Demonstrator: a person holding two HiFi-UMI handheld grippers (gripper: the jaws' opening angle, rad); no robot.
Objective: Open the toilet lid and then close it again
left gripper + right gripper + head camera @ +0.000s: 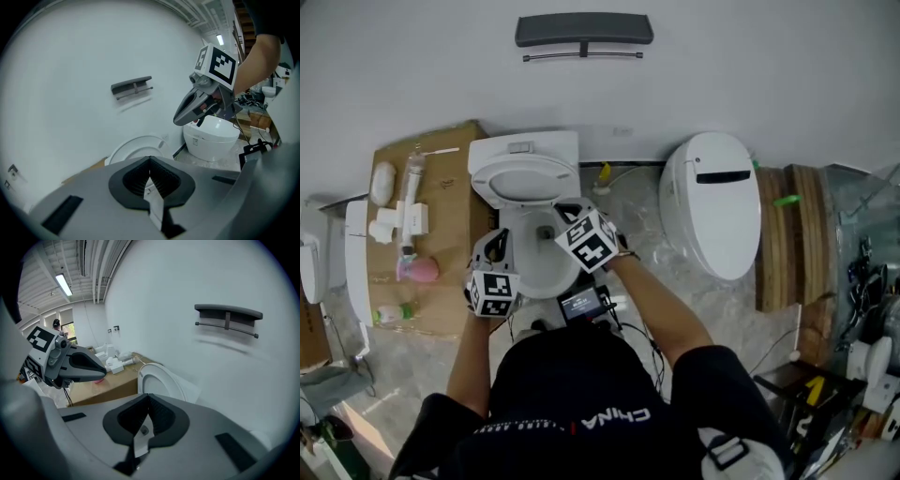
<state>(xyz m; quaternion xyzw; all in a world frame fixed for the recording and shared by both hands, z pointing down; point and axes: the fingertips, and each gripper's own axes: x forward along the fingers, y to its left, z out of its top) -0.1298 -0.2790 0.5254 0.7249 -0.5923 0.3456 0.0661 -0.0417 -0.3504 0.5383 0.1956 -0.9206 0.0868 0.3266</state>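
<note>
White wall [769, 75] at back w/ a dark shelf [584, 30] and rail mounted high on it; marble-look floor [666, 253] below.

Both forearms reach fwd from the person's body over the toilet bowl [530, 267]. Left gripper [493, 242] is low on the bowl's left side, marker cube toward the camera, nose aimed at the wall. In the left gripper view its jaws [150, 161] are tip to tip, nothing between them. Right gripper [566, 210] sits higher and further fwd, over the bowl's right half, just short of the toilet lid [525, 180]. In the right gripper view its jaws [149, 397] are likewise pressed together and empty. Neither gripper touches the lid.

Lid is up, tipped back against the tank, underside facing out; it shows past the jaw tips in both gripper views [136, 147] [159, 383]. Bowl is open, white inside; can't tell re water.

Second toilet [712, 202] stands to the right, lid down, well apart from the first. Flat cardboard [450, 169] lies left of the toilet w/ white parts [398, 220] and a pink item [419, 270] on it. Wooden boards [792, 234] lie right of the second toilet. Small lit screen [584, 303] w/ cables sits near the person's chest.
</note>
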